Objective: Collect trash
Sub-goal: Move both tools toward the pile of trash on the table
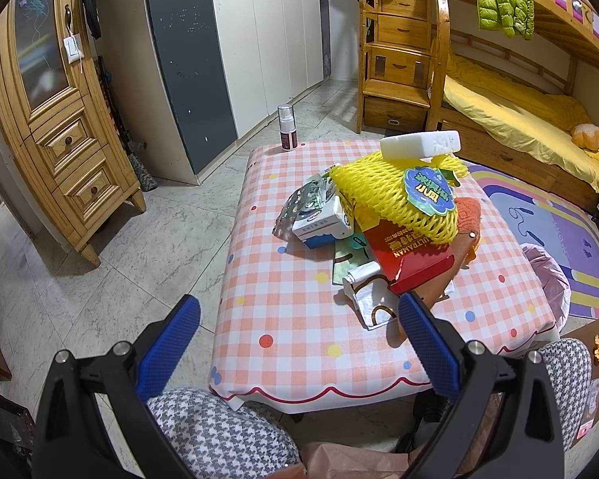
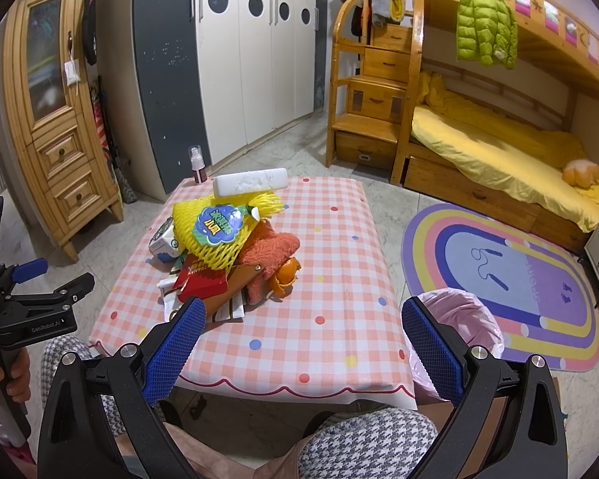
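Observation:
A heap of trash lies on the checked table (image 1: 299, 339) (image 2: 331, 319). On top is a yellow foam net (image 1: 399, 195) (image 2: 215, 231) with a white foam block (image 1: 419, 143) (image 2: 249, 181) above it. Under them lie a red carton (image 1: 411, 255) (image 2: 199, 279), a small white and blue box (image 1: 323, 223) (image 2: 163, 243), an orange cloth (image 2: 271, 255) and orange peel (image 2: 287, 273). My left gripper (image 1: 299, 343) is open, low over the table's near edge. My right gripper (image 2: 303, 347) is also open, near the front edge, right of the heap.
A bin lined with a pink bag (image 2: 459, 323) (image 1: 551, 279) stands on the floor by the table's right side. A spray bottle (image 1: 287, 127) (image 2: 197, 165) stands on the far left corner. A person's knees in checked trousers (image 2: 363, 443) are below. Rug, bunk bed and wardrobes surround.

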`<act>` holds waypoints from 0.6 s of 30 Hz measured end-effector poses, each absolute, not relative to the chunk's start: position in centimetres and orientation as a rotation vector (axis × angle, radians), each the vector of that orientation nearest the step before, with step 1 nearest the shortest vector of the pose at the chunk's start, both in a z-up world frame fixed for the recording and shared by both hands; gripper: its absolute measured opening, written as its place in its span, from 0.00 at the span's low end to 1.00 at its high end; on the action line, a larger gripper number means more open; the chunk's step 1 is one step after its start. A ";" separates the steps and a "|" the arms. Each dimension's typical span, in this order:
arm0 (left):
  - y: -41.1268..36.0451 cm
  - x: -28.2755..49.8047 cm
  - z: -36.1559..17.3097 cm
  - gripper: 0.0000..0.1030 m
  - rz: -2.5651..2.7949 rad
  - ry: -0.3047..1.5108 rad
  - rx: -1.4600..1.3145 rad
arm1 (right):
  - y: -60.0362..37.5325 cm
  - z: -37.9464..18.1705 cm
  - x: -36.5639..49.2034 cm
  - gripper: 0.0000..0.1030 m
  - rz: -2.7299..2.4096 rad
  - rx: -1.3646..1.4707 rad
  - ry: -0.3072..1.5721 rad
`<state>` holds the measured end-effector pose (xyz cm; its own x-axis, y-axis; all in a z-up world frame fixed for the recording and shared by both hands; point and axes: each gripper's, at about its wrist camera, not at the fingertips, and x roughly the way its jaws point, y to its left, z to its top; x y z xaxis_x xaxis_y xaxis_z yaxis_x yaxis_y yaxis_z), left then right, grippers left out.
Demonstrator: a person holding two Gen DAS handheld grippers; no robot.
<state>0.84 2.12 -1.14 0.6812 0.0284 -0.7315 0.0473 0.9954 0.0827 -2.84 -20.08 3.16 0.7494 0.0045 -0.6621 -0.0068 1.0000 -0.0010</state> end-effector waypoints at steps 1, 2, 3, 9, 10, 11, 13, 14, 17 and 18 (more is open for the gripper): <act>2.3 0.9 -1.3 0.94 -0.007 0.823 0.098 | -20.1 3.1 -2.8 0.95 0.005 -0.001 0.723; 2.5 0.9 -1.5 0.94 -0.001 0.825 0.096 | -20.2 3.1 -2.8 0.95 0.007 0.003 0.721; 2.8 1.0 -1.6 0.94 0.004 0.825 0.093 | -20.2 3.0 -2.7 0.95 0.012 0.004 0.720; 4.6 2.4 -2.8 0.94 0.011 0.844 0.062 | -19.8 3.2 -1.3 0.95 0.019 -0.026 0.676; 4.9 2.7 -3.0 0.94 0.002 0.850 0.061 | -19.6 3.2 -1.1 0.95 0.019 -0.031 0.664; 5.1 2.9 -3.2 0.94 0.004 0.855 0.066 | -19.2 2.9 -0.6 0.95 0.014 -0.044 0.656; 5.2 3.4 -3.4 0.94 0.007 0.859 0.070 | -19.0 2.9 0.2 0.95 0.022 -0.043 0.632; 5.4 3.6 -3.4 0.94 0.006 0.861 0.064 | -18.9 3.0 0.5 0.95 0.036 -0.039 0.612; 5.9 4.5 -3.3 0.94 0.012 0.855 0.042 | -18.4 2.9 2.0 0.95 0.052 -0.090 0.628; 6.0 4.8 -3.2 0.94 0.019 0.850 0.045 | -18.4 3.0 2.4 0.95 0.058 -0.095 0.630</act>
